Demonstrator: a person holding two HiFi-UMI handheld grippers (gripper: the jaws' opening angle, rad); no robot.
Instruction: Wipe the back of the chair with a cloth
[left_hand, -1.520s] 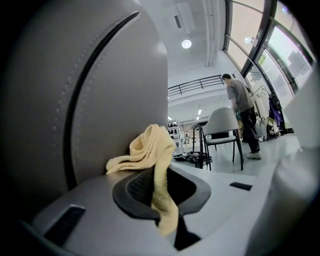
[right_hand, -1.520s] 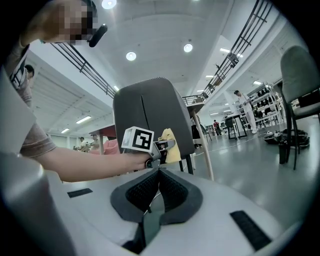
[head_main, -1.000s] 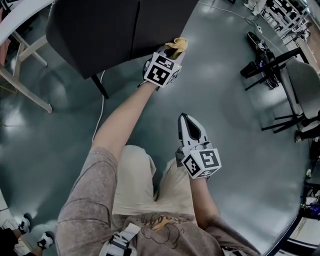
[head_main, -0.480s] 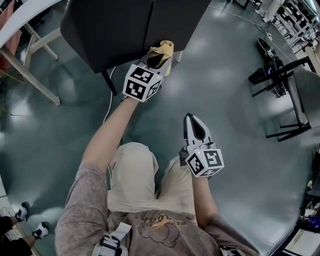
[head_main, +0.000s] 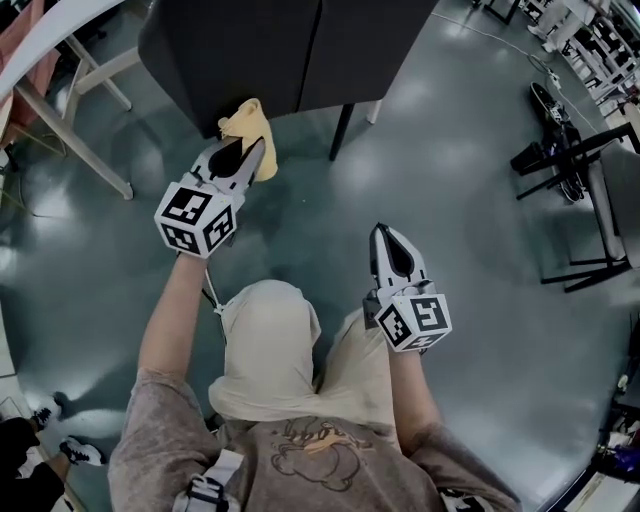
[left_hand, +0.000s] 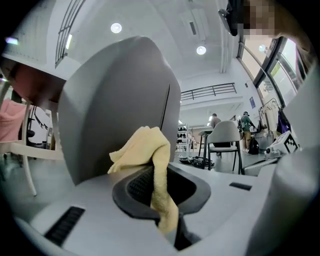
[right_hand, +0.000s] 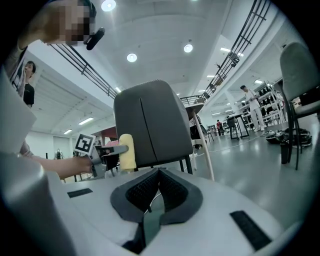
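Yellow cloth (left_hand: 144, 145): soft, nubbly terry, pinched in a fold between the jaws of the left gripper (left_hand: 159, 172). One rumpled lobe is pushed out ahead of the tips and a narrow tail is left hanging behind.
Left grip: the jaws are closed on the cloth; nothing else is held.
Right gripper (right_hand: 159, 172): the jaws are brought together with nothing between them. It is held low over the person's thigh (head_main: 355, 375), well apart from the chair.
Cloth position: it is carried at the lower left part of the chair back (head_main: 260, 50). Whether contact is made cannot be told.
Chair back: a dark grey, matte shell, gently curved, with rounded corners and a vertical seam down the middle.
Chair leg (head_main: 342, 130): thin, dark and straight.
Floor (head_main: 470, 250): glossy grey-green, marked with reflections.
Step in hand: judged to be a wiping pass low on the back.
Doing it well: the free lobe — not the hard jaw tips — is best pressed flat on the shell. Strokes are best overlapped and the seam followed, with a pinch firm enough that the cloth is not dragged out.
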